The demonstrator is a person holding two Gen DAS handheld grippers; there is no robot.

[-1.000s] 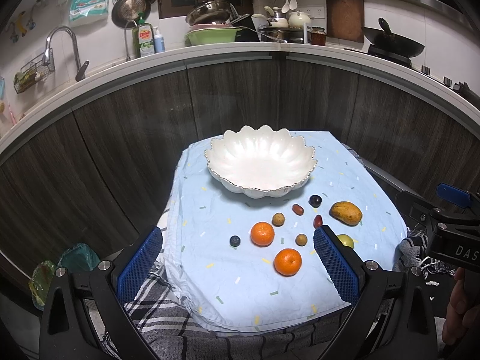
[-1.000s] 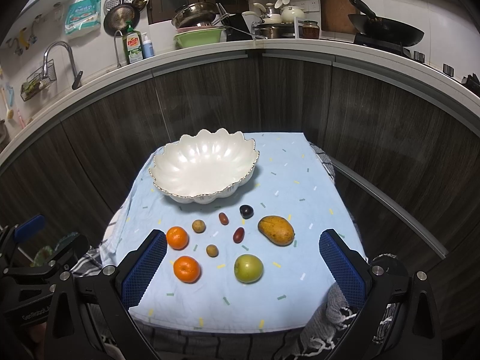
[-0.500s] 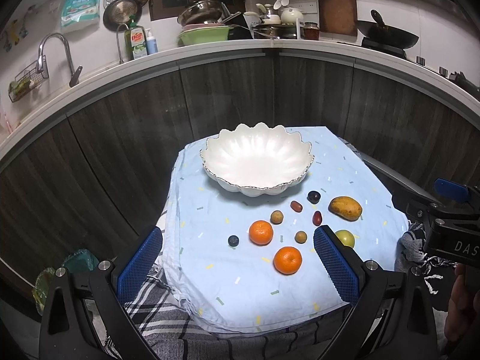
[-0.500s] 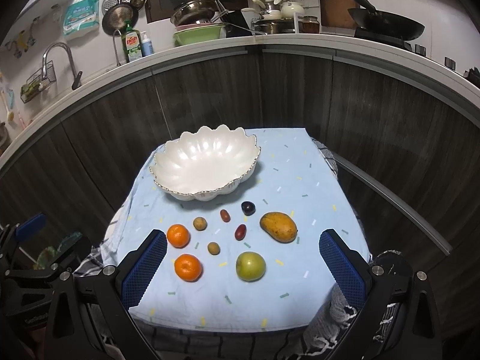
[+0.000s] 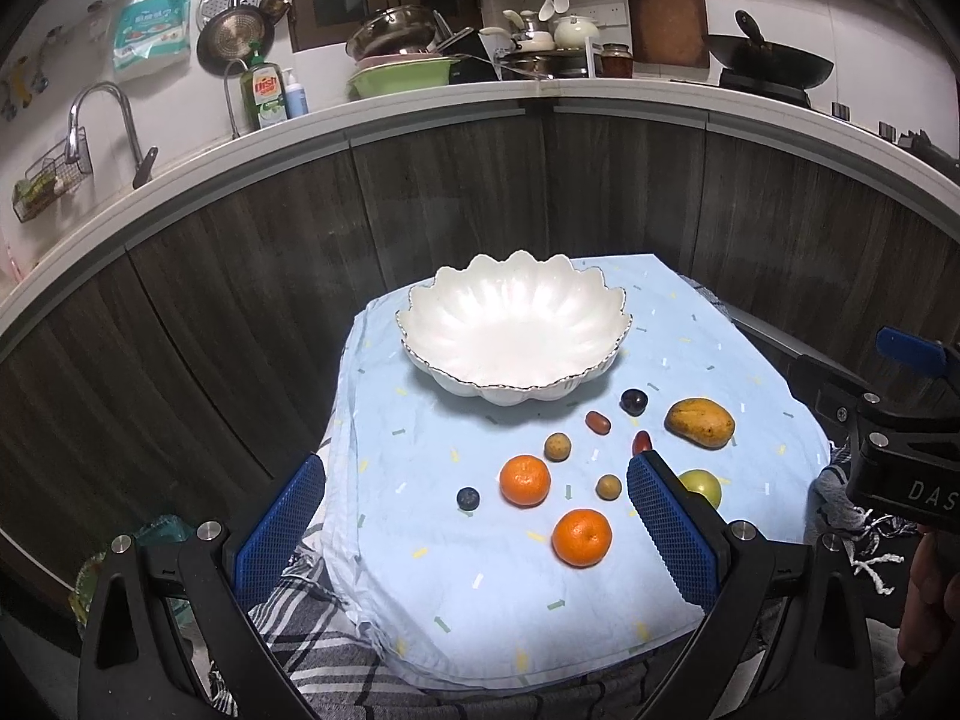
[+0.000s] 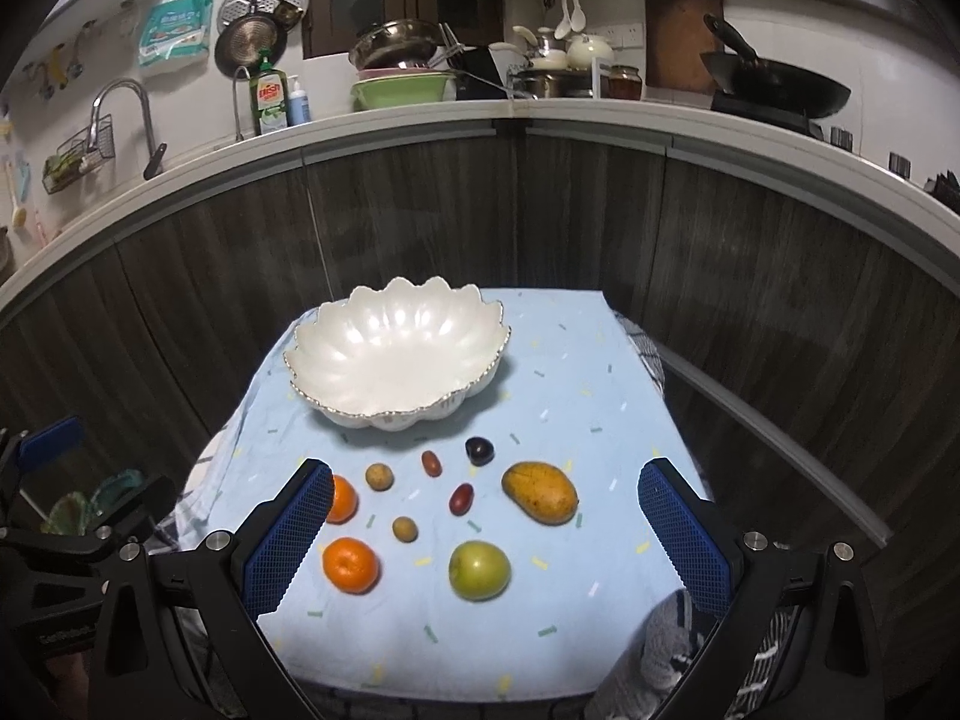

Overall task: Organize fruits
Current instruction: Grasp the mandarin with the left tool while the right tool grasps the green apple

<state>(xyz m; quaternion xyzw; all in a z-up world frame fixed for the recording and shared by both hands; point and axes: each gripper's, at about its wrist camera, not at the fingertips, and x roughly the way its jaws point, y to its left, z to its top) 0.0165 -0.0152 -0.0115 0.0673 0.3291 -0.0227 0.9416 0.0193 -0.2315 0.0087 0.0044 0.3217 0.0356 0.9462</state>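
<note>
Your left gripper (image 5: 474, 525) and your right gripper (image 6: 483, 531) both hang above the blue cloth (image 6: 576, 396) with jaws wide apart, holding nothing. The white bowl (image 6: 396, 357) sits at 12 o'clock on the cloth. The fruits lie just at 6 o'clock from it: two oranges (image 6: 351, 564), a mango (image 6: 540, 492), a green apple (image 6: 480, 570).

Glossy white ceramic bowl (image 5: 513, 336) on matt, wrinkled cloth (image 5: 420, 594).
</note>
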